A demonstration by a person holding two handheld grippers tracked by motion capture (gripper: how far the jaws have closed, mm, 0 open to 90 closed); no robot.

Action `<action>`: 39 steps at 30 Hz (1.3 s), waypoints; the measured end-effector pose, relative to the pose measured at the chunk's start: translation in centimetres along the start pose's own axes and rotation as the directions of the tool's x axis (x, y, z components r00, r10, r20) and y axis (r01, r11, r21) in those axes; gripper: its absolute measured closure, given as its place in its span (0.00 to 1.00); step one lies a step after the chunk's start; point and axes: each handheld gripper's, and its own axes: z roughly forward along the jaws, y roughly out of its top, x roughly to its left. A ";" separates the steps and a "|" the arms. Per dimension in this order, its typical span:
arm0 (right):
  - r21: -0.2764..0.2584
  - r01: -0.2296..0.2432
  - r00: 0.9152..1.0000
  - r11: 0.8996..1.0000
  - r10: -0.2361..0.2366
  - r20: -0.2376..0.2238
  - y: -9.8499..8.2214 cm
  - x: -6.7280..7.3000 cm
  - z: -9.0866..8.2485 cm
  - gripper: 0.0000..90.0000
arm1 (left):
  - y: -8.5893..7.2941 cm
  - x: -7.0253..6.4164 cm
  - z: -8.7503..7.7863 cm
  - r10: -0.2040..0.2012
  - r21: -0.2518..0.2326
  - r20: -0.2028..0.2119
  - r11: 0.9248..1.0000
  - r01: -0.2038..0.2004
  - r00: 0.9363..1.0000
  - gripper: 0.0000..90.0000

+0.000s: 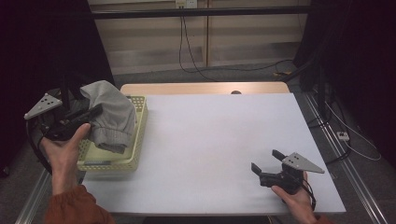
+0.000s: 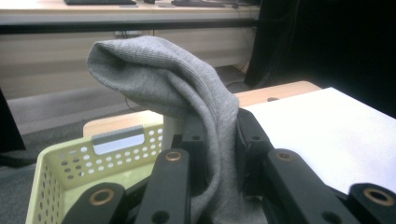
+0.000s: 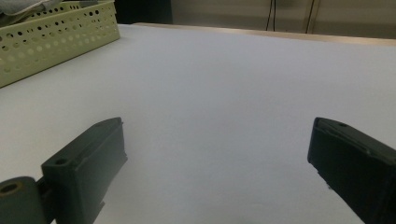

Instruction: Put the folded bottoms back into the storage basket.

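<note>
One grey sock (image 2: 187, 93) clenched in left gripper (image 2: 219, 140) fingers over one yellow basket (image 1: 135, 140); right gripper (image 1: 268, 163) fingers spread wide, holding nothing.

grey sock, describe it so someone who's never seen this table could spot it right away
Start at the white table and go to the pale yellow perforated basket at its left edge. Above it, the left gripper is shut on a ribbed grey sock, the only soft thing there.
</note>
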 end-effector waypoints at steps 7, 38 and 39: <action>0.001 0.008 1.000 1.000 -0.008 -0.002 -0.1 0.0 0.0 0.04 | -1.1 1.2 1.0 -0.019 0.043 0.002 0.999 0.018 1.000 0.85; 0.009 0.004 1.000 1.000 -0.004 -0.007 -0.1 0.1 0.2 0.04 | -3.3 2.6 4.8 -0.073 0.168 0.035 0.984 0.066 0.997 0.85; 0.009 0.005 1.000 1.000 -0.005 -0.007 -0.1 0.1 0.2 0.04 | -3.3 2.7 4.8 -0.074 0.172 0.030 0.983 0.067 0.997 0.85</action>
